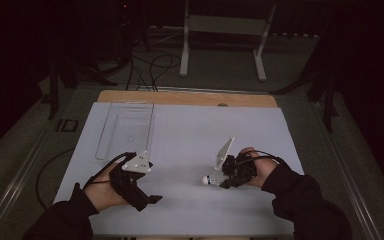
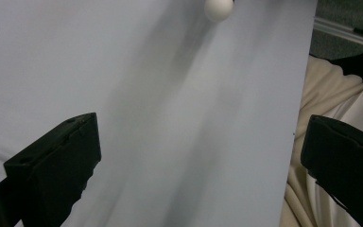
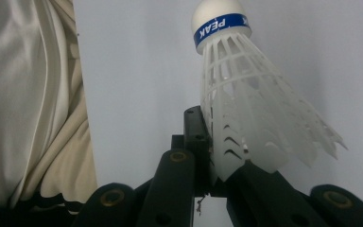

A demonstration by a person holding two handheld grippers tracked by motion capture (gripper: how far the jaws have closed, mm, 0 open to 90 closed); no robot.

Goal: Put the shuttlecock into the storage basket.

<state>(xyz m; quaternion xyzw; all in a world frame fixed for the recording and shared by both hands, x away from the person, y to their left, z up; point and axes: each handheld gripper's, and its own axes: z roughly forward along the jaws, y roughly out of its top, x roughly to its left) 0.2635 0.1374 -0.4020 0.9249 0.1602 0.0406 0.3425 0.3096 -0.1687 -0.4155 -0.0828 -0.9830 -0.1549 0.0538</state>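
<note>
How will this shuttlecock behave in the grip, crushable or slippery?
The shuttlecock probably weighs little: its skirt is thin, slotted white plastic. That skirt likely flexes, since the right gripper is pinching its edge only. Set down, it would probably roll in an arc around its round cork.

Both forearms wore dark sleeves, the left sleeve (image 1: 62,220) near the left edge and the right sleeve (image 1: 305,205) bulkier at the near right. The left gripper (image 1: 152,199) was black and angular, topped by a pale three-cornered plate (image 1: 138,162) dotted with small marks; a thin black cable (image 1: 111,162) looped from it. The right gripper (image 1: 219,184) matched, black with brass-ringed screws (image 3: 112,197) along its linkage arms and its own pale plate (image 1: 224,152).
</note>
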